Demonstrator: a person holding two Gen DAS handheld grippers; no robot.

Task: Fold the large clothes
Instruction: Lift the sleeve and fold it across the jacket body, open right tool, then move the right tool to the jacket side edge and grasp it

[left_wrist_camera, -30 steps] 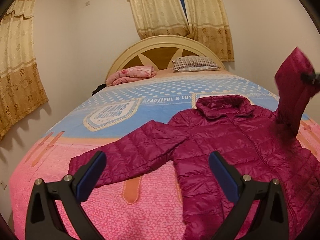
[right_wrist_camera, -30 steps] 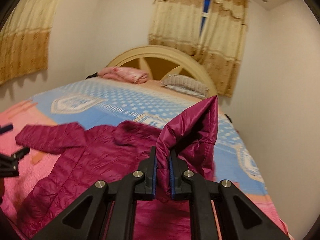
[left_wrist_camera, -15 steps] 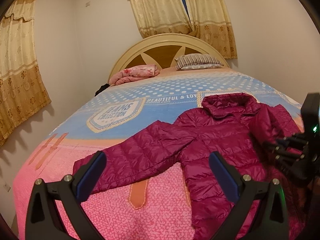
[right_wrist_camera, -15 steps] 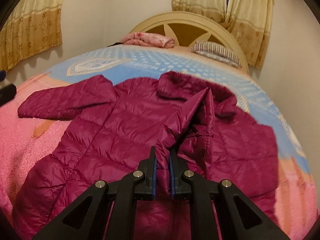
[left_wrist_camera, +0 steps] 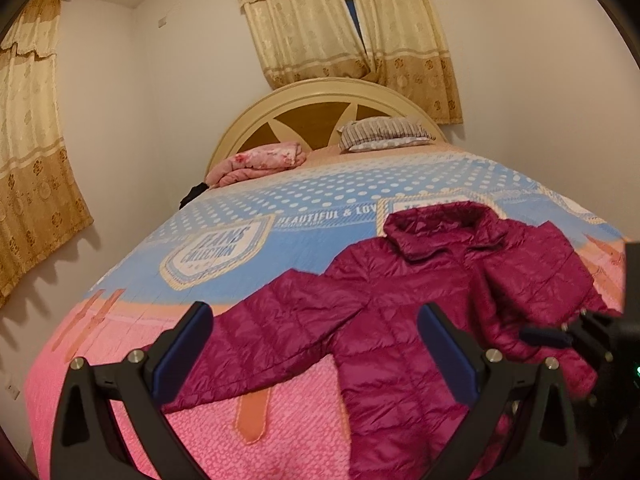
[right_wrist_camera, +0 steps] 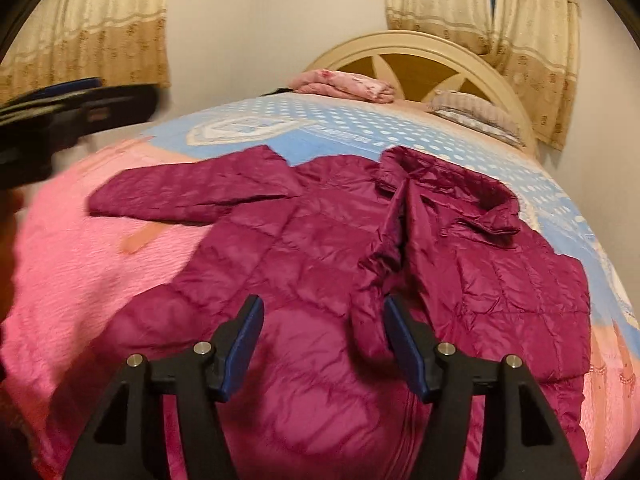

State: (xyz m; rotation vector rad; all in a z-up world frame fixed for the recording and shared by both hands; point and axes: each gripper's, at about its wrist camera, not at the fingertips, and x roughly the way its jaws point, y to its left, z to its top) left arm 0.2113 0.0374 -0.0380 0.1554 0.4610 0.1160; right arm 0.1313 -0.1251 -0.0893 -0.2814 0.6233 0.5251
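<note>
Now the right gripper (right_wrist_camera: pixel 324 344) fingers are opening, the previously clamped sleeve (right_wrist_camera: pixel 376 280) lying loose between them.

The left gripper (right_wrist_camera: pixel 76 108) is motion-blurred at the right wrist view's left edge. The jacket's (right_wrist_camera: pixel 320 280) near hem is cut off by the frame, and the right gripper's (left_wrist_camera: pixel 568 336) body hides its right side in the left wrist view.

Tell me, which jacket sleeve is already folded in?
The sleeve lying across the jacket's front, its cuff between the right gripper's opening jaws. The other sleeve lies spread on the bed.
</note>
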